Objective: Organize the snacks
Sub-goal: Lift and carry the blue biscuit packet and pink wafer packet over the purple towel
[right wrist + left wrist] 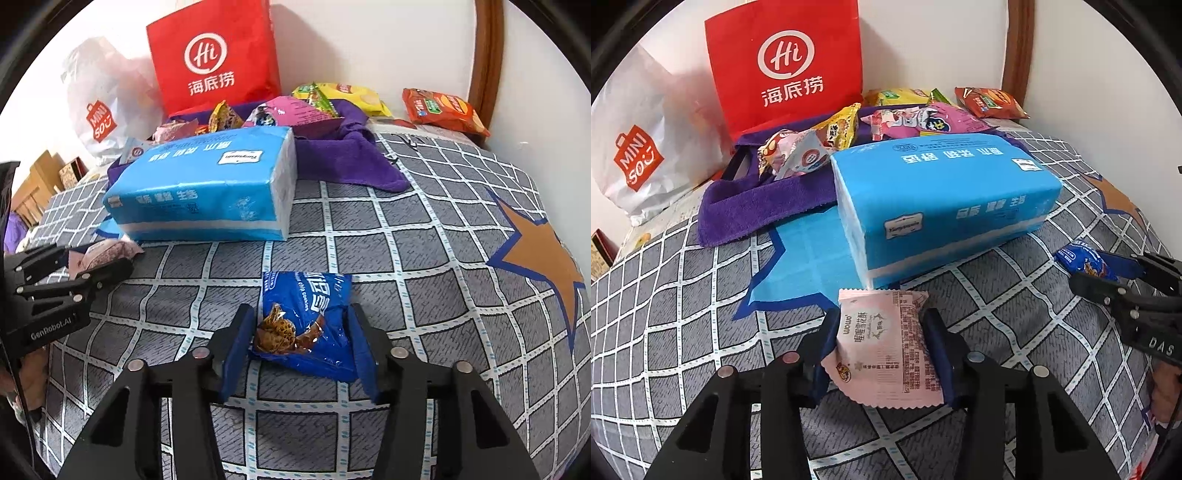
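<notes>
A pink snack packet (886, 343) stands between the blue pads of my left gripper (881, 317), which is shut on its two sides just above the grey checked bedsheet (683, 295). My right gripper (301, 314) is shut on a crumpled blue chocolate-chip cookie packet (306, 317) low over the sheet. In the left wrist view the right gripper (1086, 267) shows at the right edge with the blue packet (1082, 258) in it. In the right wrist view the left gripper (110, 258) shows at the left edge with the pink packet (107, 253).
A large blue tissue pack (942, 192) lies just beyond both grippers. Behind it a purple cloth (757, 206) holds several snack packets (842, 129). A red paper bag (786, 66) and a white plastic bag (639, 147) lean on the wall. An orange chips packet (443, 109) lies far right.
</notes>
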A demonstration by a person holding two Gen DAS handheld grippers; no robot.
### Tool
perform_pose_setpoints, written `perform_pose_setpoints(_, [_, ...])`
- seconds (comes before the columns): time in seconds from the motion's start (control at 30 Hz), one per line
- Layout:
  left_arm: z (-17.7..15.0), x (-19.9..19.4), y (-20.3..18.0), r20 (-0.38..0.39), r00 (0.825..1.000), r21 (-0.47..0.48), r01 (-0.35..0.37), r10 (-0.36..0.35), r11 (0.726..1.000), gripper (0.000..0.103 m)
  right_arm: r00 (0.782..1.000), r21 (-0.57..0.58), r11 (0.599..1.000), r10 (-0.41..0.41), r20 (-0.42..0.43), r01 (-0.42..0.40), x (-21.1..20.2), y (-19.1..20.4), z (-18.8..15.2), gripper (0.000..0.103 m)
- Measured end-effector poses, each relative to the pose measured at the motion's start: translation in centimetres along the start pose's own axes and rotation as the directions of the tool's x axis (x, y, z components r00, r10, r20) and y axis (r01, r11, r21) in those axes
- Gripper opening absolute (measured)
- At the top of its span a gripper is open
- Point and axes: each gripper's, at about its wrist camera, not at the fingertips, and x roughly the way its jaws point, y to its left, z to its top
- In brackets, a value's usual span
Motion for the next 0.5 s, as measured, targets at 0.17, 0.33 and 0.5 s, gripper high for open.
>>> perform_pose_setpoints(0.17, [-0.2, -1.0, 0.3, -0.038, 0.998, -0.037, 0.048, -0.049, 0.998, 0.043, 0.999, 0.004, 0.999, -0.044, -0.007, 0.044, -0.9, 0.1, -0.1, 0.048])
perform_pose_setpoints(0.33, [-0.3, -3.1, -0.1, -0.033, 0.995, -0.037, 0.092, -0.094, 0.995, 0.043, 0.999, -0.009, 0.999, -0.031, 0.02, 0.031, -3.1, 0.8, 0.3, 0.048])
perform_pose_setpoints(0.5, [0.8, -5.3, 0.2, -0.014, 0.991, -0.063, 0.135, -0.136, 0.989, 0.043, 0.999, 0.001, 1.0, 0.021, 0.05, -0.021, -5.2, 1.3, 1.7, 0.048])
